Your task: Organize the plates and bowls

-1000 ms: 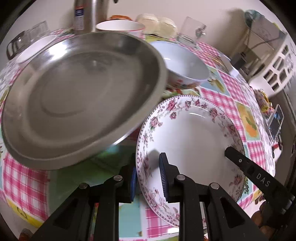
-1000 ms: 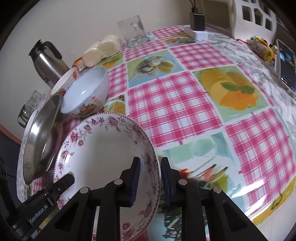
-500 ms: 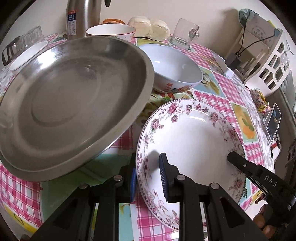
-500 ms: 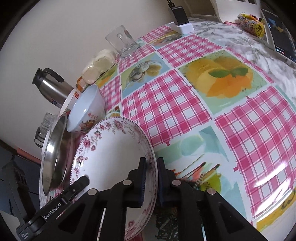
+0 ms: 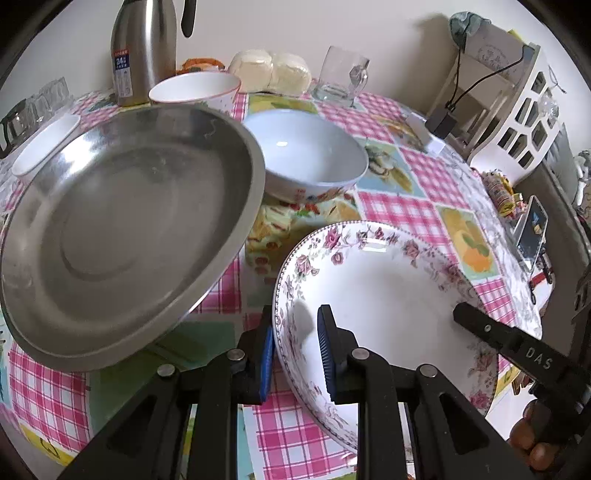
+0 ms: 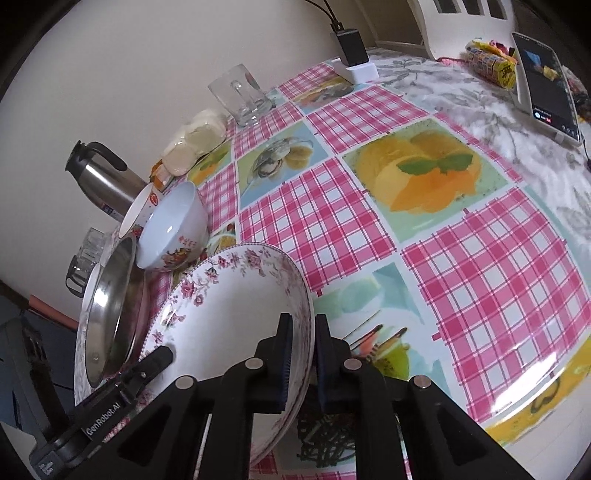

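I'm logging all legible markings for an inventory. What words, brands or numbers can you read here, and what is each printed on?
"DAS": on the right gripper, along its finger.
"GenRobot.AI": on the left gripper, along its finger.
"24": on the blue label of the steel flask; the smaller print below it is too blurred to read.
Phone: the screen text is too small to read.
Snack pack: the print is unreadable.

cream wall [image 5: 388, 33], checked tablecloth [image 6: 498, 280] (fruit panels), white lattice rack [image 5: 528, 122]

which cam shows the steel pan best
The left wrist view: the steel pan fills the left half, its whole inside and most of its rim showing. The right wrist view catches it nearly edge-on at far left.
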`<state>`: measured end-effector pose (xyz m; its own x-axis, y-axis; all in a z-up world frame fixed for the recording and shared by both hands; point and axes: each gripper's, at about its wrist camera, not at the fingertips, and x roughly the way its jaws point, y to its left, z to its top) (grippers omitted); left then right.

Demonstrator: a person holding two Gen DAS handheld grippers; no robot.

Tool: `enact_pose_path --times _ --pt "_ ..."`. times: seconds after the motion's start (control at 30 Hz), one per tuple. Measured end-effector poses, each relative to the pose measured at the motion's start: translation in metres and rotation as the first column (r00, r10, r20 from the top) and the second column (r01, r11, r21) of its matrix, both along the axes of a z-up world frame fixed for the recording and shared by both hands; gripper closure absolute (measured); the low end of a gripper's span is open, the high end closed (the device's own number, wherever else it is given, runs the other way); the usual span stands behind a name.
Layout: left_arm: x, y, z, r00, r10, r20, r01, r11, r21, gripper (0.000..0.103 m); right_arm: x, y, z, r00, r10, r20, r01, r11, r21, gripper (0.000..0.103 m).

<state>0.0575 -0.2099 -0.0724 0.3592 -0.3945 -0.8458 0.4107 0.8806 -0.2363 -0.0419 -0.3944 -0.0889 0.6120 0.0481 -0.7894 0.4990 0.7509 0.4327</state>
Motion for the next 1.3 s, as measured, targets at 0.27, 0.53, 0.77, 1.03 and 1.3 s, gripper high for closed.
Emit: enact_pose_path --times 0.27,0.53,0.77,1.03,1.3 --pt "-0.005 -0.003 0.022 0.997 -0.033 0.066 0.035 0.999 -0.031 0.080 -0.006 0.000 0.019 0.999 -0.008 0.036 0.009 1.000 -0.027 0.091" --pt "-0.008 0.007 0.058 0.989 -0.035 0.143 0.052 0.992 -0.117 0.080 -0.016 0.007 0.057 0.991 -0.014 0.136 0.027 0.995 -0.098 0.091" --pt "0.005 0.030 0.069 0.986 0.014 0.165 0.011 0.989 -0.149 0.080 -0.002 0.028 0.066 0.985 0.031 0.169 -0.009 0.992 -0.128 0.091" --pt "0.024 0.062 0.068 0.987 0.093 0.133 -0.066 0.980 -0.189 0.080 0.020 0.054 0.064 0.985 0.064 0.162 -0.042 0.990 -0.137 0.091" --pt "0.045 0.101 0.065 0.980 0.180 0.084 -0.157 0.961 -0.229 0.080 0.044 0.086 0.071 0.974 0.117 0.194 -0.088 0.985 -0.149 0.091"
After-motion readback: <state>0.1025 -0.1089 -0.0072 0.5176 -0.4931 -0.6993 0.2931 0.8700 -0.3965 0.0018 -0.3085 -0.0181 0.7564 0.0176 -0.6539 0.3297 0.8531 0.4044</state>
